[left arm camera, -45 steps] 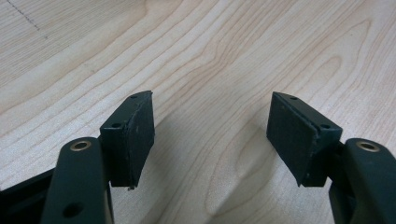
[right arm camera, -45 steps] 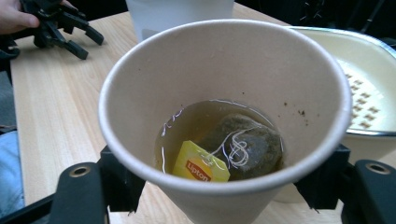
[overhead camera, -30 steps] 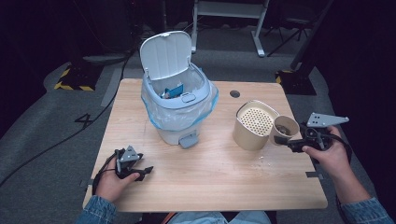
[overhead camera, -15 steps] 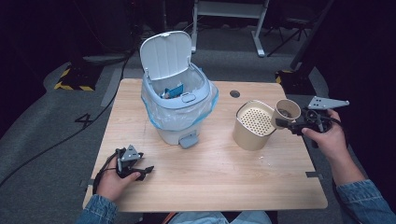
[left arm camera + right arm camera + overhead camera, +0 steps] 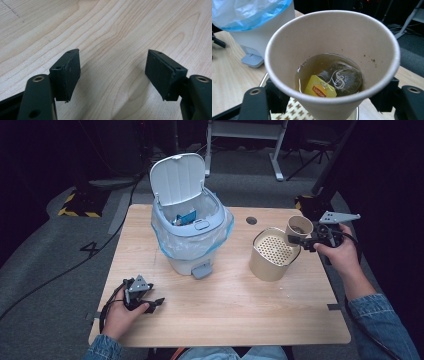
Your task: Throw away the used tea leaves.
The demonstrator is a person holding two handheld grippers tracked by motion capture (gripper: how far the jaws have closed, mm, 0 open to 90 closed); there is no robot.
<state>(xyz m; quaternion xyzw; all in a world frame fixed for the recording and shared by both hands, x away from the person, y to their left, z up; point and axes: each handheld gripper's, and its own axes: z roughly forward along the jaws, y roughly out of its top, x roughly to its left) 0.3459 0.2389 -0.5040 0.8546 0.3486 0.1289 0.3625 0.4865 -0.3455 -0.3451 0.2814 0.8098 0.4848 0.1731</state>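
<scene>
Right gripper at the far right of the surface, fingers clamped on either side of a paper cup. Cup held upright, raised off the surface, over the right rim of a tan canister with a perforated insert. Inside the cup: shallow brownish tea, a soaked tea bag with its string coiled on top, and a yellow Lipton tag lying against the near wall. Pedal bin with a blue-tinted liner left of the canister, lid tilted up and open, a blue item among its contents. Left gripper resting low at the near left corner of the surface, well apart from the bin; fingers spread wide, bare wood grain between them.
</scene>
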